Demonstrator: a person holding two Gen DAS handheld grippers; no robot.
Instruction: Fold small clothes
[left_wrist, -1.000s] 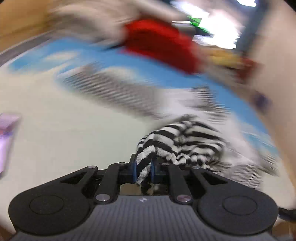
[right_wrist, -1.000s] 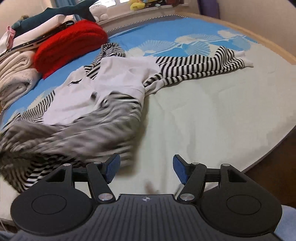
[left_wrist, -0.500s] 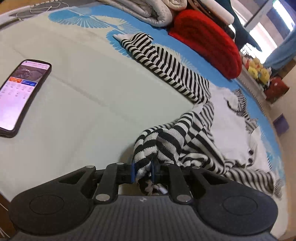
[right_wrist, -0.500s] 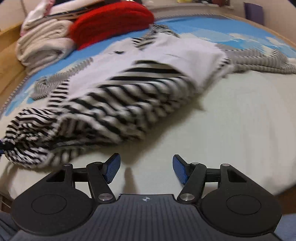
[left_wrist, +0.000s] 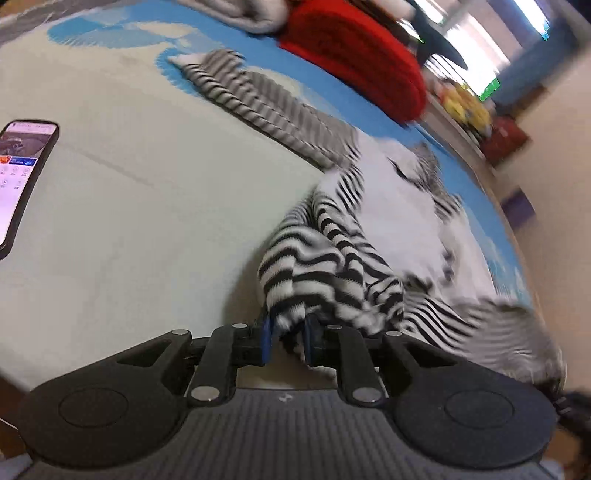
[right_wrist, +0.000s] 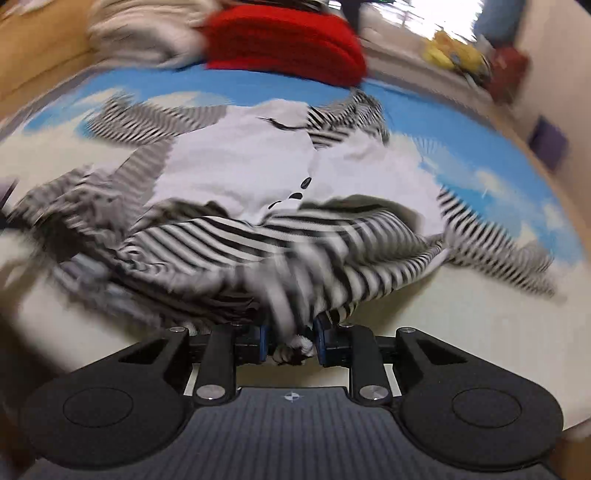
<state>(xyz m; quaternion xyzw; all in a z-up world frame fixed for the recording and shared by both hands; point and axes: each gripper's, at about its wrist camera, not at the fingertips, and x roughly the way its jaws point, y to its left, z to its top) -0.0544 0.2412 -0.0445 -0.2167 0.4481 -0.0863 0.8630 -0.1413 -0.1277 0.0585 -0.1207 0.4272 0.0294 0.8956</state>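
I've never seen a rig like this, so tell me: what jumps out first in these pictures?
A black-and-white striped garment sprawls across the bed, its hem pinched by both the left gripper and the right gripper, whose jaws have just been closing on the fabric. Behind it lies a bright red folded knit, and a lit phone rests at the left.

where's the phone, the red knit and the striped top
phone (left_wrist: 22, 177), left wrist view, on its lit screen
red knit (right_wrist: 280, 40), right wrist view, middle of the fold
striped top (right_wrist: 236, 166), right wrist view, white front panel
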